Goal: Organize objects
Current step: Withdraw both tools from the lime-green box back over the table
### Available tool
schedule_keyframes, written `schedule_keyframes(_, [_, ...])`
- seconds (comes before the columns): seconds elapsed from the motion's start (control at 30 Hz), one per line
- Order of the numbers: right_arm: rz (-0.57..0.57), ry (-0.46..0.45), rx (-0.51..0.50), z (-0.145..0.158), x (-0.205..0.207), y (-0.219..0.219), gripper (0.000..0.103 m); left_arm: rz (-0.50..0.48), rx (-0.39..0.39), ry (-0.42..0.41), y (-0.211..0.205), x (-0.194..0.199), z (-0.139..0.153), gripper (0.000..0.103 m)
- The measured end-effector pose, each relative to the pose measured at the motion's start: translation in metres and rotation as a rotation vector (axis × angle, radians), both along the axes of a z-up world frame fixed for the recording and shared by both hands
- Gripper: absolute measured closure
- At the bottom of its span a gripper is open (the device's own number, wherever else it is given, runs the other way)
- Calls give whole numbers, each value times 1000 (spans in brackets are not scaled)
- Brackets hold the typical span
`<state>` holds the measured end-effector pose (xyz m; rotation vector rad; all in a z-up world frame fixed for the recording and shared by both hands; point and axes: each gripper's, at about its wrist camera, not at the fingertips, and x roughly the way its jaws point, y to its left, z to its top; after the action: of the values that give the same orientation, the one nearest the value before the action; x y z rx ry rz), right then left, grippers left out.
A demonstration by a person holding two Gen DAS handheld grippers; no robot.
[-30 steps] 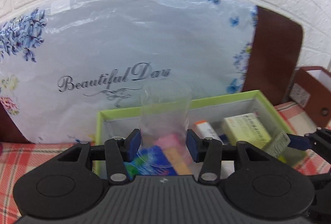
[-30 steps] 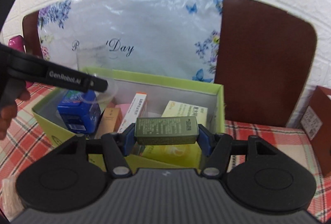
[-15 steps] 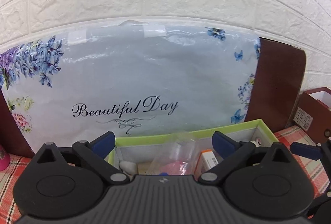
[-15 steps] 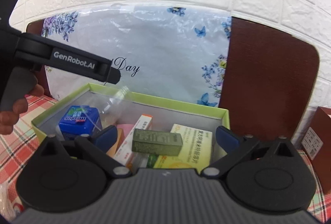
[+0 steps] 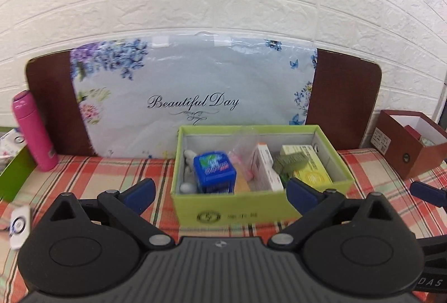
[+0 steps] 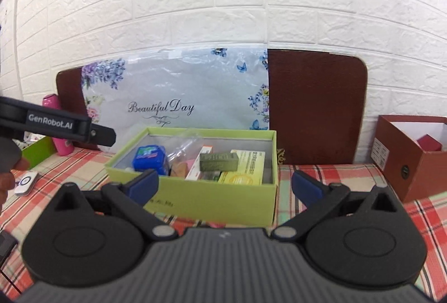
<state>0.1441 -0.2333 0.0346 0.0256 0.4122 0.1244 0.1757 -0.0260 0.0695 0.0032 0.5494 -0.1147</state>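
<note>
**Colours and patterns ahead of the grippers**

Lime-green box [image 5: 232,215], grey-lined; inside it a blue container [image 5: 214,171], olive carton [image 6: 218,161], yellow carton [image 5: 311,173]. Beneath: red-green plaid cloth [image 5: 111,174]. Behind: grey bag [image 5: 192,96] with blue-purple flowers, brown board [image 6: 315,107]. Far left: pink bottle [image 5: 32,129].

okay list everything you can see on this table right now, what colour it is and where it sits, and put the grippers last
green box: one, lime green, centre of the checked cloth, open
blue container: one, blue, left inside the green box
clear plastic cup: one, transparent, tipped over behind the blue container
olive carton: one, dark green, lying on the yellow carton
yellow carton: one, yellow, right inside the green box
white and orange carton: one, middle of the green box
pink bottle: one, pink, upright at far left
brown box: one, brown, far right, open
floral bag: one, pale grey, against the wall
white remote: one, left on the cloth
left gripper: open, empty
right gripper: open, empty
</note>
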Motion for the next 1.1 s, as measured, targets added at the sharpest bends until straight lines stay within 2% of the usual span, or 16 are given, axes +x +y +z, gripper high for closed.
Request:
schedule_keyframes(0.2, [-1,46,-49,-13,-54,17,0,51,44,12,5,-61,-20,0])
schedule_keyframes(0.4, [-2,108,-41,-37,-89,30,0,93,49,65,16,-95,-48,0])
schedule_keyframes(0.73, [-6,182,-39,-69,-112,42,0,105,57,139,29,-108,-81,0])
schedule_keyframes(1.1, [6,222,-34,-89,-91,52,0,58,8,160,64,-96,-103,5])
